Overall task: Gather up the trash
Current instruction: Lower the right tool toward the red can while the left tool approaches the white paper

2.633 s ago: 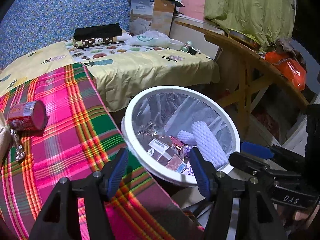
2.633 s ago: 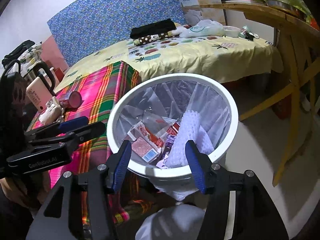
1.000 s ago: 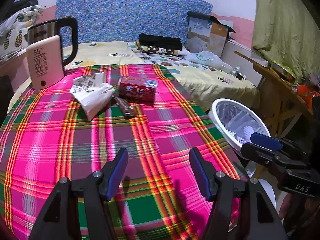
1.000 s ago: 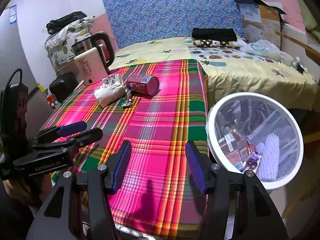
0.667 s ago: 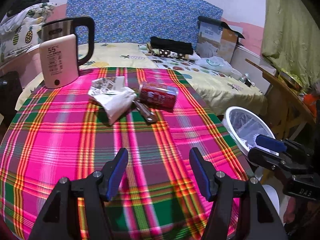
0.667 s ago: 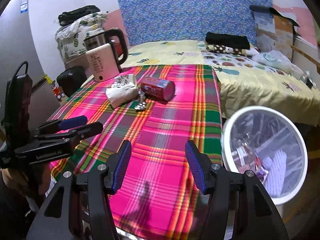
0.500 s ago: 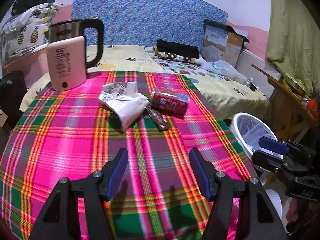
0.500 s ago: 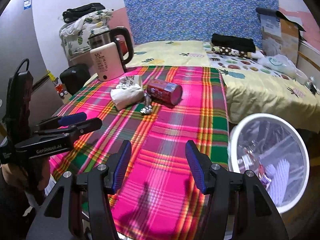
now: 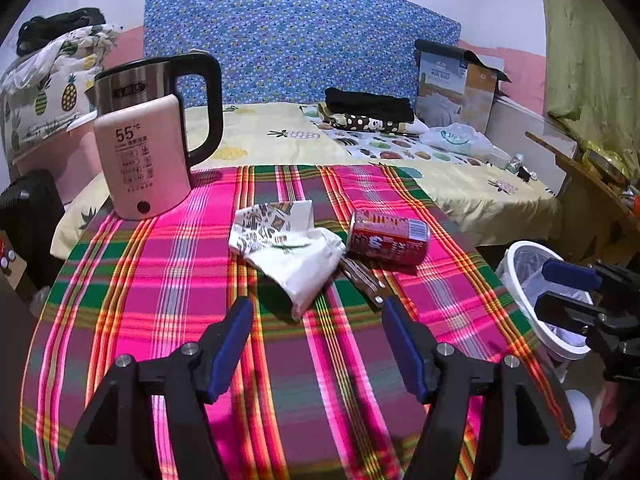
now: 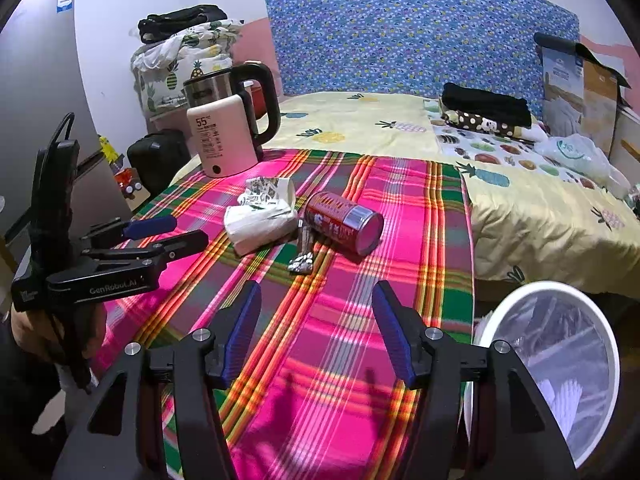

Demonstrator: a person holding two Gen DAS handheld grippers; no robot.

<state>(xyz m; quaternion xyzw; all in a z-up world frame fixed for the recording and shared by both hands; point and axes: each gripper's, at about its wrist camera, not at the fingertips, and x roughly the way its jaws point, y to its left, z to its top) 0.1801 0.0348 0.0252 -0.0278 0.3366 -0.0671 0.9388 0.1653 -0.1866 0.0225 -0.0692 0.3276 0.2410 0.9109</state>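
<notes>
Red can [image 9: 386,237], crumpled white wrapper [image 9: 286,250]: on plaid surface [image 9: 160,280].
Can lies sideways, touching nothing visible but cloth. Left tool [image 9: 316,344] opening, empty; right tool [image 10: 316,334] wide, empty.

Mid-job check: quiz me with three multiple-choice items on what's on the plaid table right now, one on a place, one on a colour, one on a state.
1. Where does the crumpled paper bag lie relative to the soda can, in the left wrist view?
A. left of it
B. right of it
C. on top of it

2. What colour is the soda can?
A. blue
B. red
C. green

3. How does the left claw stand?
A. shut on the can
B. shut on the bag
C. open, nothing between the jaws

Answers:
1. A, the bag sits left of the can, with a dark wrapper in front between them.
2. B, its side is red with a silver rim.
3. C, the jaws are opening, with only the tablecloth between them.
</notes>
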